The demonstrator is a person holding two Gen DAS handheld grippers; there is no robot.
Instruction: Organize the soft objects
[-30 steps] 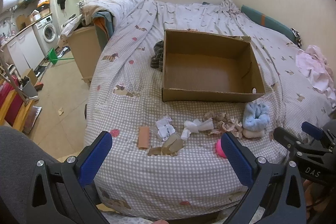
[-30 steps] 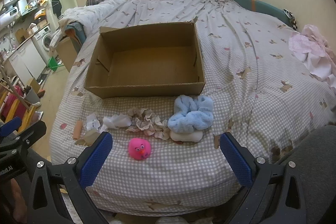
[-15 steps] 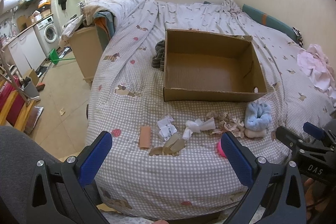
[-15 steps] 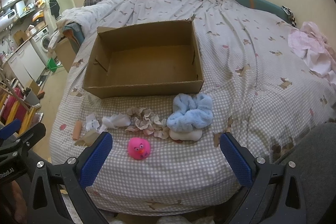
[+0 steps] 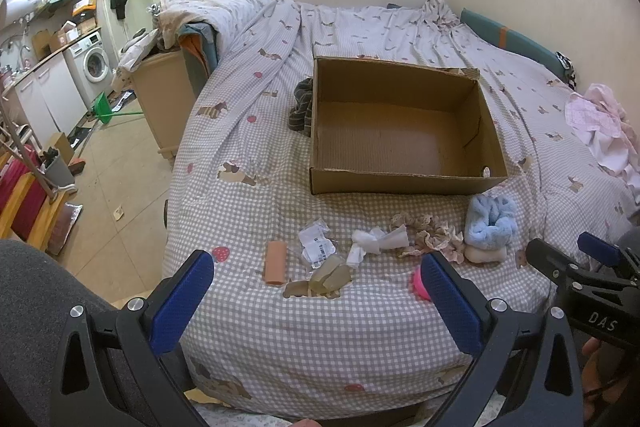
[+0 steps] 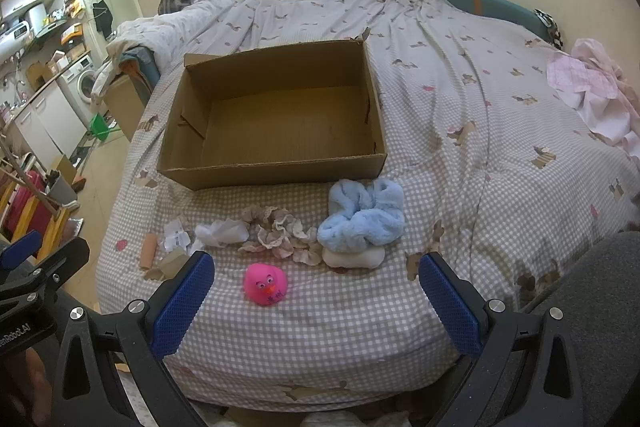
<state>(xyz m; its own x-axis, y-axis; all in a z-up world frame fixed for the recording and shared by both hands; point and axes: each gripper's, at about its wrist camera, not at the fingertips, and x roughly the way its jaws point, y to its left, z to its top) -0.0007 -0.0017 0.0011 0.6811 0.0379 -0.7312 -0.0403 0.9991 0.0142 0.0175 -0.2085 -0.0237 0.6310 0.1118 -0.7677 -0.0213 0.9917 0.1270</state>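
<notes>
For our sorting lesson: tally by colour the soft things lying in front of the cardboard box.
Blue: 1, fluffy scrunchie
Pink: 1, duck toy
Beige: 1, lace scrunchie
White: 1, white scrunchie
Cream: 1, pad
Total: 5

Washing machine (image 5: 95,62) (white) beside green dustpan (image 5: 102,106).

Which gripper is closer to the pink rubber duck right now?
Right. The pink duck lies just ahead between the right gripper fingers; the left gripper sits off to the duck's left.
</notes>
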